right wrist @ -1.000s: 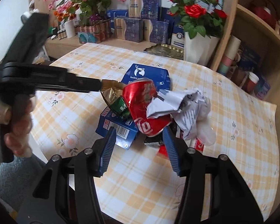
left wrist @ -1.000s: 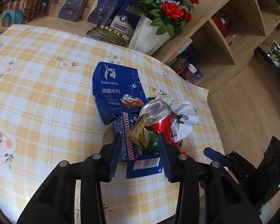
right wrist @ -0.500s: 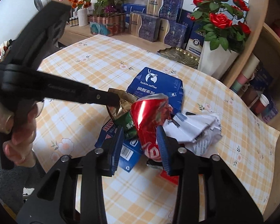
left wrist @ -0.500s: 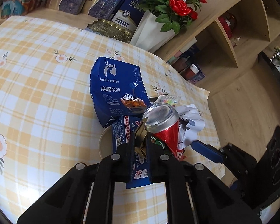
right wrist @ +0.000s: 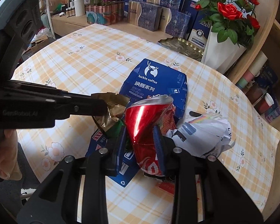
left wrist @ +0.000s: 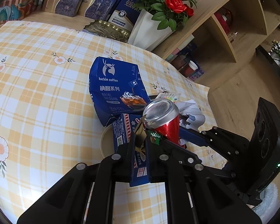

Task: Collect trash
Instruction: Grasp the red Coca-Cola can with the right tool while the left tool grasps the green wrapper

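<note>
A pile of trash lies on the yellow checked tablecloth [left wrist: 37,102]. My left gripper [left wrist: 140,140] is shut on a gold and green wrapper [left wrist: 140,133], and the right wrist view shows it pinching the wrapper [right wrist: 113,102] from the left. A crushed red can [right wrist: 145,123] stands between the jaws of my right gripper [right wrist: 140,134], which are closing with the pads against its sides. In the left wrist view the can [left wrist: 164,119] hides most of that gripper. Beneath lie a blue luckin coffee box [right wrist: 155,82], a smaller blue box [left wrist: 122,132] and crumpled white paper [right wrist: 205,130].
A white vase of red roses [left wrist: 149,29] and a gold tray [left wrist: 106,29] stand at the table's far edge, with boxes behind them. A wooden shelf unit [left wrist: 233,28] rises on the right. A person's hand [right wrist: 3,158] holds the left gripper's handle.
My left gripper's jaws came together on the wrapper. The right gripper moved in over the pile and its jaws narrowed around the red can.
</note>
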